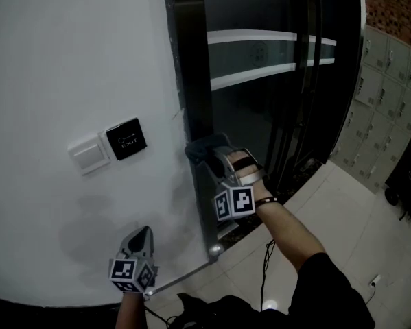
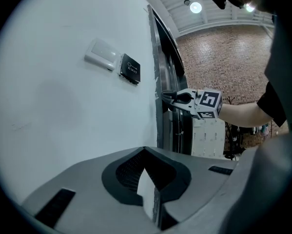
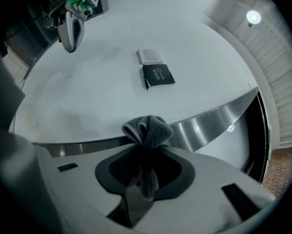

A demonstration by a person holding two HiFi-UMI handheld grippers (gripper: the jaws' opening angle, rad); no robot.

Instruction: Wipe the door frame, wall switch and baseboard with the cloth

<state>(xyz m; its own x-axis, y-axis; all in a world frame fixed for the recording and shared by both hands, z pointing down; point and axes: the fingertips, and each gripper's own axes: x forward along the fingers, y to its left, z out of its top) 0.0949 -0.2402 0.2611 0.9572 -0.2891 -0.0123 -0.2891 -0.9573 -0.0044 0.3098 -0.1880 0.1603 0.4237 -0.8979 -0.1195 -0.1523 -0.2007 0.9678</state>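
A bunched grey cloth (image 1: 206, 147) (image 3: 146, 129) is pinched in my right gripper (image 1: 217, 157) (image 3: 146, 155), which is shut on it and presses it against the dark steel door frame (image 1: 193, 108) (image 3: 211, 121) at about waist height. The white wall switch (image 1: 88, 155) (image 3: 149, 56) (image 2: 102, 55) and a black exit button (image 1: 126, 139) (image 3: 158, 75) (image 2: 130, 70) sit on the white wall left of the frame. My left gripper (image 1: 141, 240) (image 2: 153, 204) hangs low by the wall, shut and empty. A thin baseboard strip (image 1: 186, 273) runs along the wall's foot.
Glass door panels (image 1: 267, 81) with frosted bands stand right of the frame. Grey lockers (image 1: 390, 94) line the far right, over a pale tiled floor (image 1: 329, 211). A black cable (image 1: 266, 269) lies on the floor by the person's right forearm.
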